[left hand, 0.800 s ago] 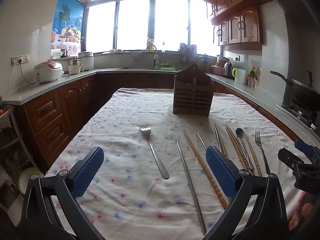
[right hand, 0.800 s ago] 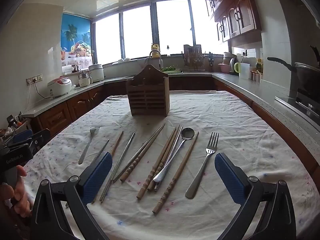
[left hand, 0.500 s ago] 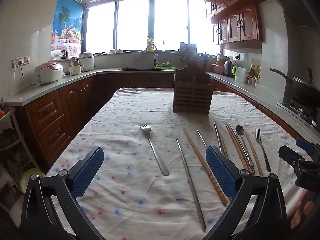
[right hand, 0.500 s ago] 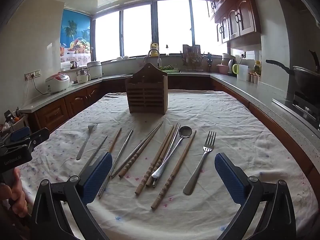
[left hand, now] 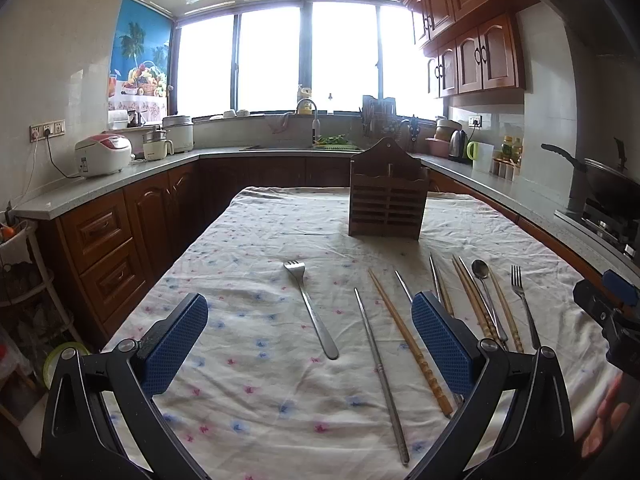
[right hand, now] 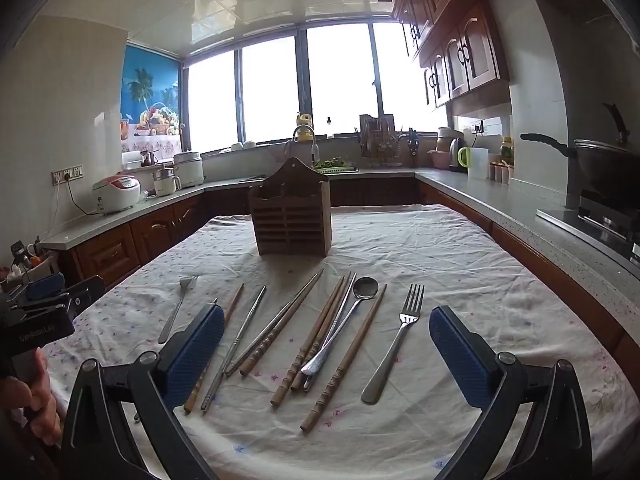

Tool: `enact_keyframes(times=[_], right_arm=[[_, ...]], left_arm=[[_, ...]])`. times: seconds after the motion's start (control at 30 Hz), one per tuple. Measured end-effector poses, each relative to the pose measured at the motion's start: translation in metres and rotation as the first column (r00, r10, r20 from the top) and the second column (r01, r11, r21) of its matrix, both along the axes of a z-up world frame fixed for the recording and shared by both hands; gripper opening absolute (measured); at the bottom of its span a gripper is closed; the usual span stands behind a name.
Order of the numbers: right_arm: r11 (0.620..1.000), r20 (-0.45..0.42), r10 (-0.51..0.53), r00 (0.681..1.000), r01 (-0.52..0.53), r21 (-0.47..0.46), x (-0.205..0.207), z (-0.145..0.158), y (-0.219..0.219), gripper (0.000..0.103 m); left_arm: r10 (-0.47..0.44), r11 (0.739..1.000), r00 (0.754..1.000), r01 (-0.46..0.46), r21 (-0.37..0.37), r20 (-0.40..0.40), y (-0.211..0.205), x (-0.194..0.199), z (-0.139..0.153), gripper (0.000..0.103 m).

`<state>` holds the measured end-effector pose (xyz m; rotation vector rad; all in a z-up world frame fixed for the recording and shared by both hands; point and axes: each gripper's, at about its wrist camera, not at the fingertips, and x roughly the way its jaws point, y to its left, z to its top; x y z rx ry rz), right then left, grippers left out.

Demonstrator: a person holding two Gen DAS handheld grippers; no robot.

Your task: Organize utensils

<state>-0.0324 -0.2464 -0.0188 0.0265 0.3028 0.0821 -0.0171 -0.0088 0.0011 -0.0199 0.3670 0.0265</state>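
A wooden slatted utensil holder (left hand: 385, 200) (right hand: 293, 220) stands upright in the middle of the table. In front of it, utensils lie flat on the flowered cloth: a fork (left hand: 310, 306) (right hand: 176, 309) on the left, a second fork (right hand: 396, 340) (left hand: 522, 300) on the right, a spoon (right hand: 340, 330) (left hand: 486, 292), several wooden chopsticks (right hand: 316, 340) and metal chopsticks (left hand: 380, 368). My left gripper (left hand: 310, 346) hangs open above the near left of the cloth, the left fork's handle between its fingers' line of sight. My right gripper (right hand: 326, 348) is open over the chopsticks and spoon. Neither holds anything.
The table (right hand: 460, 264) is ringed by kitchen counters (left hand: 120, 180) with a rice cooker (left hand: 103, 154), pots, a sink and a kettle. A wok (right hand: 604, 164) sits on the stove at right. A hand (right hand: 36, 396) holds the left gripper's handle.
Both grippers have drawn slightly back and tilted a little; the table and utensils sit a bit lower in view. No utensil has moved and both jaws stay wide.
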Motion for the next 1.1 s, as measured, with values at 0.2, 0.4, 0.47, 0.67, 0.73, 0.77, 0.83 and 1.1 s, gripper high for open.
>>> enact_keyframes(times=[0.2,0.4,0.47,0.67,0.73,0.77,0.83,1.1], right_arm=[[1.0,0.016,0.005,1.0,-0.005,0.004,-0.0027,-0.0039,-0.0013,0.103],[1.0,0.015,0.016,1.0,-0.016,0.011,-0.0042,-0.0053,-0.0024,0.103],[1.0,0.017,0.017,1.0,-0.018,0.013,-0.0049,-0.0053,-0.0025,0.103],[1.0,0.021,0.026,0.999,-0.027,0.01,-0.0059,-0.0053,-0.0007,0.103],[1.0,0.02,0.029,0.999,-0.029,0.01,-0.0055,-0.0056,0.0,0.103],[0.999,0.021,0.03,0.999,-0.03,0.01,-0.0053,-0.0056,0.0002,0.103],[0.999,0.021,0.031,0.999,-0.032,0.01,-0.0047,-0.0054,0.0007,0.103],[0.999,0.024,0.041,0.999,-0.041,0.01,-0.0045,-0.0056,0.0026,0.103]], left_arm=[[-0.008,1.0,0.999,0.007,0.028,0.031,-0.0068,-0.0069,0.0049,0.103],[-0.012,0.999,0.999,0.011,0.035,0.04,-0.0084,-0.0083,0.0076,0.103],[-0.011,0.999,0.999,0.01,0.034,0.039,-0.0076,-0.0072,0.0077,0.103],[-0.01,0.999,0.999,0.009,0.033,0.039,-0.0094,-0.0091,0.0077,0.103],[-0.008,0.999,0.999,0.007,0.031,0.039,-0.0097,-0.0091,0.0083,0.103],[-0.008,1.0,0.999,0.007,0.029,0.037,-0.0099,-0.0089,0.0084,0.103],[-0.005,1.0,0.999,0.005,0.025,0.034,-0.0069,-0.0083,0.0072,0.103],[-0.005,1.0,0.999,0.004,0.021,0.033,-0.0061,-0.0075,0.0067,0.103]])
